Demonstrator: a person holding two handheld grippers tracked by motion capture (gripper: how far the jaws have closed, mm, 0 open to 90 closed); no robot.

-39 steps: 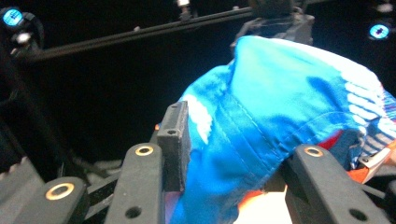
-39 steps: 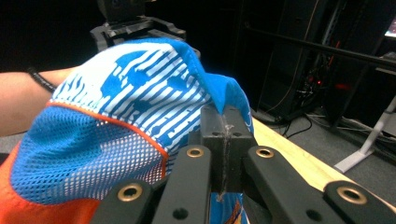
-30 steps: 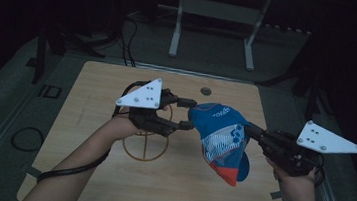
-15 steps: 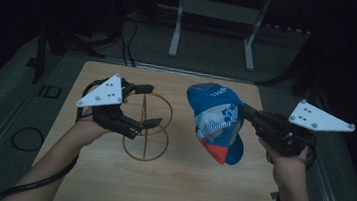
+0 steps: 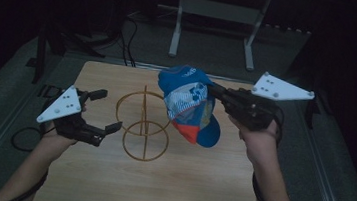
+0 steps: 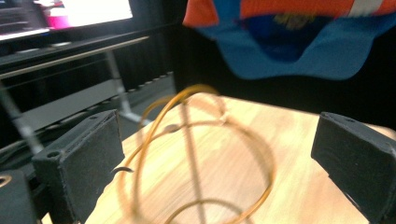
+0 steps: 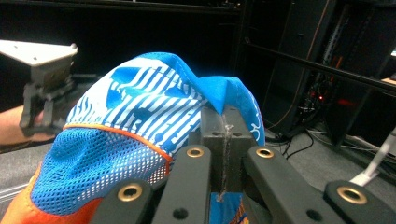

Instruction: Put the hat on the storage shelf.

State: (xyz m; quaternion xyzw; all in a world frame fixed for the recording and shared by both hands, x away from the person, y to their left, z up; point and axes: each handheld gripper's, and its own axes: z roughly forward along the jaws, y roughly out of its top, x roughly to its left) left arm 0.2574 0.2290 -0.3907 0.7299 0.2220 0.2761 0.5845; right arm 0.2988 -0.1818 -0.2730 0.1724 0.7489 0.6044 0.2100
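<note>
A pale wooden tabletop (image 5: 107, 183) sits in a dark room, with a grey metal stand (image 5: 215, 19) on the floor beyond its far edge. At the left, the left gripper (image 5: 108, 111) hangs over the table's left side with nothing between its jaws, which have just been opening wide, near a thin golden wire stand of two hoops on an upright rod (image 5: 143, 123) at mid-table. To the right, the blue, white and orange mesh-backed cap (image 5: 186, 104) hangs above the table just right of the hoops, pinched at its rim in the clenched right gripper (image 5: 215, 92).
</note>
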